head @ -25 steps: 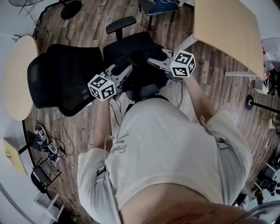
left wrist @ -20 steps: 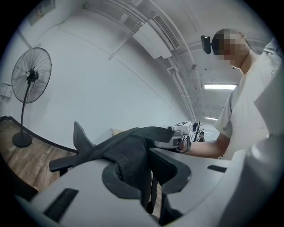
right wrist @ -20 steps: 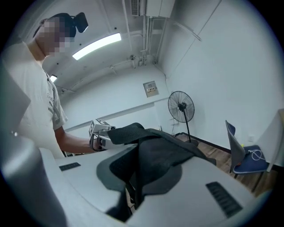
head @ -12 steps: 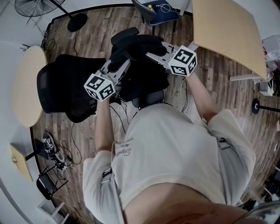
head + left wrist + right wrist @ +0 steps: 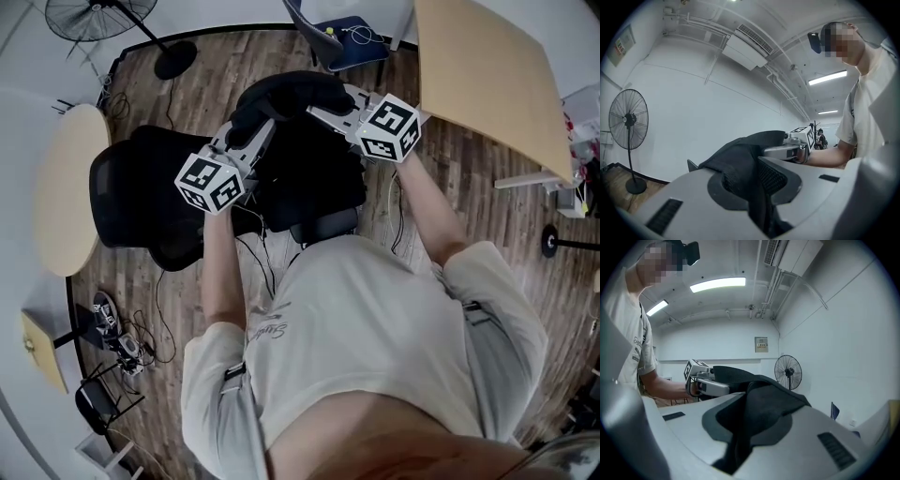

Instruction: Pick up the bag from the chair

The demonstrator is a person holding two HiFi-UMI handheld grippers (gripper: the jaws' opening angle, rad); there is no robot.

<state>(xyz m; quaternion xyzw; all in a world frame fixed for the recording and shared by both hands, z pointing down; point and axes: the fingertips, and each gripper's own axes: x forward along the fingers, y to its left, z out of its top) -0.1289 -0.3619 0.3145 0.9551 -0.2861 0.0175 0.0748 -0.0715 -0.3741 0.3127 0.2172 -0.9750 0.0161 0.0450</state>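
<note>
Lifted higher off the chair (image 5: 141,202), the soft bag (image 5: 314,173) sags between my left tool (image 5: 248,131) and right tool (image 5: 321,111), each clamped on its top fabric.

Both arms reach forward, left gripper (image 5: 247,133) and right gripper (image 5: 321,111) seemingly level, each clamped on the bag (image 5: 286,92).
</note>
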